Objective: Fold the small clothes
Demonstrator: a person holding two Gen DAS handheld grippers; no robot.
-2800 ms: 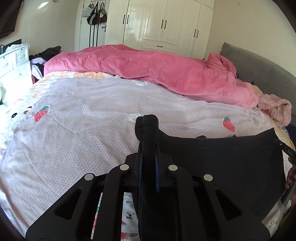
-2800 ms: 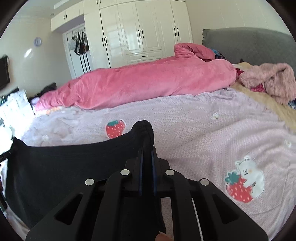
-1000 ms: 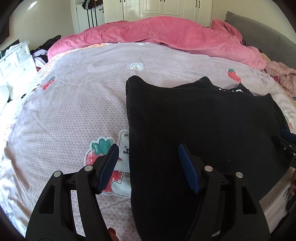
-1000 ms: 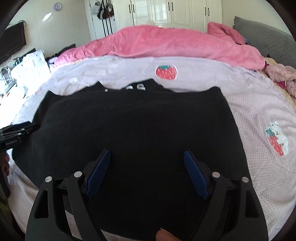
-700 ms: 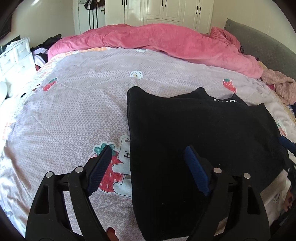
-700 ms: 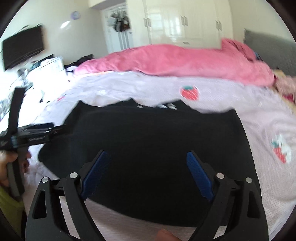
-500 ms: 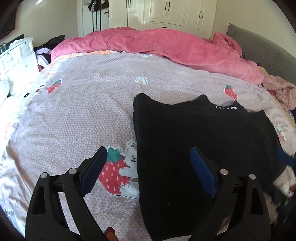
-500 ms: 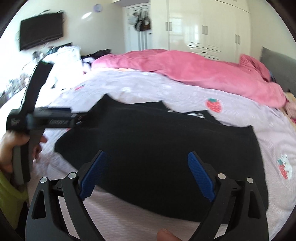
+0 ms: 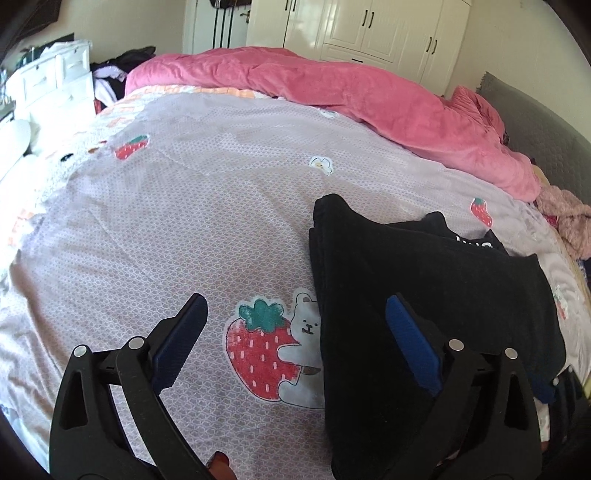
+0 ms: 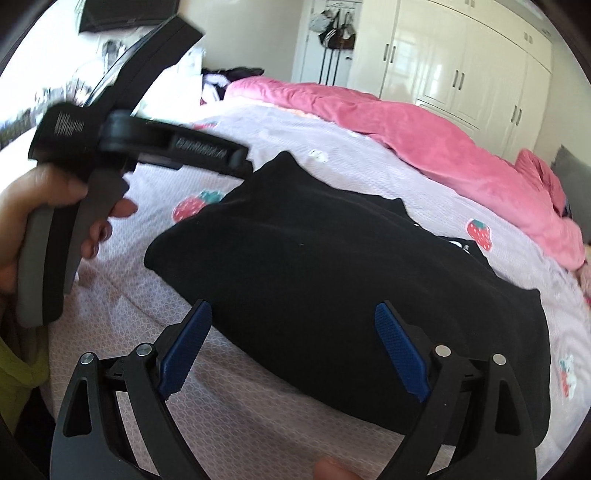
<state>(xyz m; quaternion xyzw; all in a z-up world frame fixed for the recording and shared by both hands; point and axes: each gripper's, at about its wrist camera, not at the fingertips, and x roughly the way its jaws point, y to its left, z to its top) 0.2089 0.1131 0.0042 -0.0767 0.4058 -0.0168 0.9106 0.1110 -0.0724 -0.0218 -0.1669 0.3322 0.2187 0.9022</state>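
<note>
A black garment (image 9: 424, 266) lies folded flat on the lilac bed sheet (image 9: 184, 206), with white lettering showing at its far edge. My left gripper (image 9: 295, 301) hovers over the garment's left edge. Its jaws are opening; the right pad is above the black cloth, the left one above the sheet, and neither presses on anything. In the right wrist view my right gripper (image 10: 293, 307) stands open above the near edge of the garment (image 10: 332, 258), holding nothing. A hand (image 10: 22, 206) holding the left gripper's handle (image 10: 51, 240) shows at the left there.
A pink duvet (image 9: 351, 92) is heaped along the far side of the bed. White wardrobes (image 9: 369, 29) stand behind it. White drawers (image 9: 48, 85) are at the left, a grey headboard (image 9: 535, 122) and a fluffy pink garment (image 9: 569, 221) at the right.
Both grippers, earlier shut on the raised black garment, have let go and it lies on the bed. The left jaws widened and drew back; the right gripper swung leftward.
</note>
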